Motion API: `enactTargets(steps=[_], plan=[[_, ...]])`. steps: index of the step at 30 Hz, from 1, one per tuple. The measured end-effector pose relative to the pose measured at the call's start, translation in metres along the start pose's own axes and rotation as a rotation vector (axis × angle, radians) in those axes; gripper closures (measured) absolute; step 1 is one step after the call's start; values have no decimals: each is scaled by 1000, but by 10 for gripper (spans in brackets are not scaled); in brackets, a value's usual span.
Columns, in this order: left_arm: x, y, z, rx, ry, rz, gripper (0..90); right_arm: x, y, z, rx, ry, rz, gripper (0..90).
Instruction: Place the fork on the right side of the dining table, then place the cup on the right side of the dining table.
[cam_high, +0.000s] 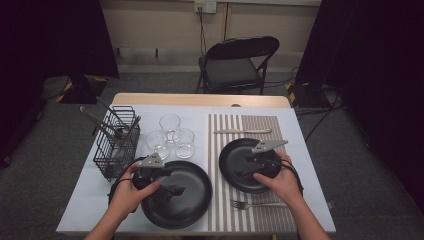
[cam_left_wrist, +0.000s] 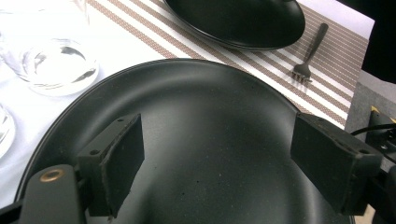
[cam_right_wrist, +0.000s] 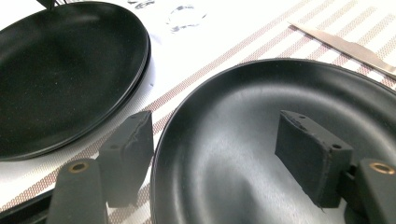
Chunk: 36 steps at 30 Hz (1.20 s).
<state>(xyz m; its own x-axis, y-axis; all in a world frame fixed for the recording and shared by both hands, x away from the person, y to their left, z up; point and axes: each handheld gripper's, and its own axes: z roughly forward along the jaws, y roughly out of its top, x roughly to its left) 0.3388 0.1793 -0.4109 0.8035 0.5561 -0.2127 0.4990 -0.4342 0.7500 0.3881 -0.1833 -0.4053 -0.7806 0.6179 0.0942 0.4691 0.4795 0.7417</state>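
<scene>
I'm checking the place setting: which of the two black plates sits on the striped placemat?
The smaller black plate, under the right gripper, with a knife beyond it. The larger black plate lies on the white cloth.

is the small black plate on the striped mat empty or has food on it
Empty: the small black plate shows only a bare, glossy surface, with the right gripper open over its rim.

Two black plates: large (cam_high: 192, 192) beneath left gripper (cam_high: 167, 190), small (cam_high: 231, 162) on striped placemat (cam_high: 250, 220) beneath right gripper (cam_high: 250, 167). Three glasses (cam_high: 170, 136), wire caddy (cam_high: 116, 145), knife (cam_high: 242, 131), fork (cam_high: 255, 204).
</scene>
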Motion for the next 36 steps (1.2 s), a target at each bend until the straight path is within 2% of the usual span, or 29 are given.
enactTargets(steps=[11, 15, 21, 26, 30, 36], plan=[[0, -4, -5, 0, 13, -1, 172, -1, 15, 11, 6, 9, -7, 271], [0, -5, -5, -1, 8, -14, 172, -2, 21, 16, 7, 12, -9, 271], [-1, -7, -4, -2, 2, -9, 172, -4, 27, 23, 8, 21, 14, 269], [0, -8, -4, -2, 3, -7, 172, -4, 30, 26, 8, 19, 14, 269], [-1, -8, -3, -6, 3, 10, 172, -6, 35, 28, 4, 14, 15, 268], [-3, -10, -1, 3, -9, 1, 172, -6, 37, 29, 9, 16, 10, 267]])
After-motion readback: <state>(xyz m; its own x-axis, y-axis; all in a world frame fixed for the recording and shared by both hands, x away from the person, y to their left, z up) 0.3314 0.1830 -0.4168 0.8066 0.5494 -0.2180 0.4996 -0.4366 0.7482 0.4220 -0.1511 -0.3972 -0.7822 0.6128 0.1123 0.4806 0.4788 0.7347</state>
